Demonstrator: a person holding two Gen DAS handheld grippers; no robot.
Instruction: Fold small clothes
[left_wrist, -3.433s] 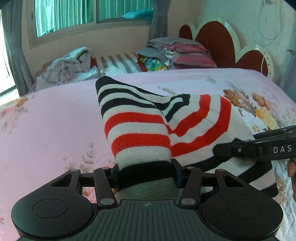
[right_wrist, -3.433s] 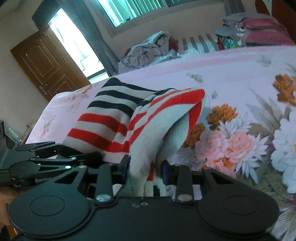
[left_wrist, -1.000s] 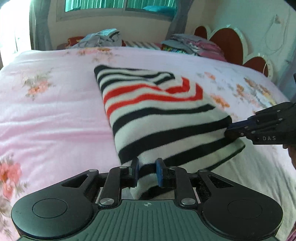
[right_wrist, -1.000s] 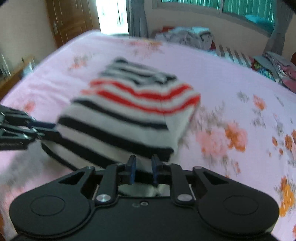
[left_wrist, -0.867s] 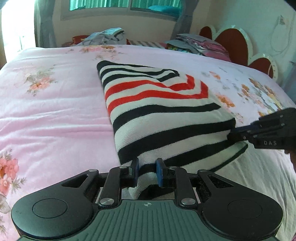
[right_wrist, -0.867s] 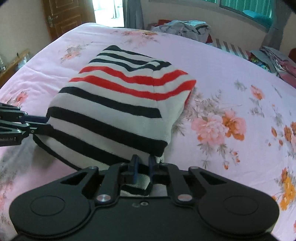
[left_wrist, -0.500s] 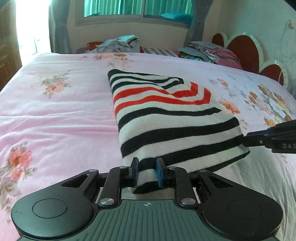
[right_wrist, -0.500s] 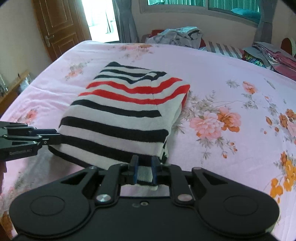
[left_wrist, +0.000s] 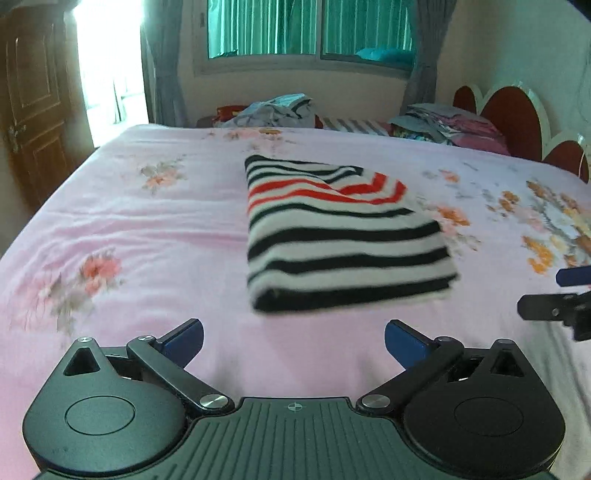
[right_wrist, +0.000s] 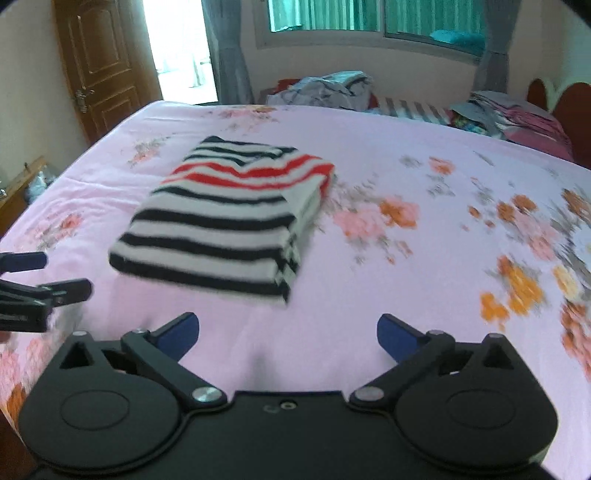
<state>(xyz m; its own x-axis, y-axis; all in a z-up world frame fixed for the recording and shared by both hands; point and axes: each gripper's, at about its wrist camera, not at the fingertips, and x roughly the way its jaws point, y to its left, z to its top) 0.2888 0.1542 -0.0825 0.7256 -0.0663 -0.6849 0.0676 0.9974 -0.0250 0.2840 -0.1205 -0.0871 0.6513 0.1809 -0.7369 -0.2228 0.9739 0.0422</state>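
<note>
Pink floral bedspread (left_wrist: 166, 236) is noted beneath the folded striped sweater (left_wrist: 343, 236), lying mid-bed. Left gripper (left_wrist: 293, 336) and right gripper (right_wrist: 288, 332) are held spread wide, empty, just short of it. Unfolding is risked if the near edge is snagged.

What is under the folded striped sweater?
The black, white and red striped knit sweater lies on the pink floral bedsheet. Whatever is between its folded layers is covered.

Bed (left_wrist: 155, 236) under a pink floral sheet.
A folded striped sweater (left_wrist: 343, 236) lay flat mid-bed; stacked clothes (left_wrist: 447, 125) sat by the headboard.
</note>
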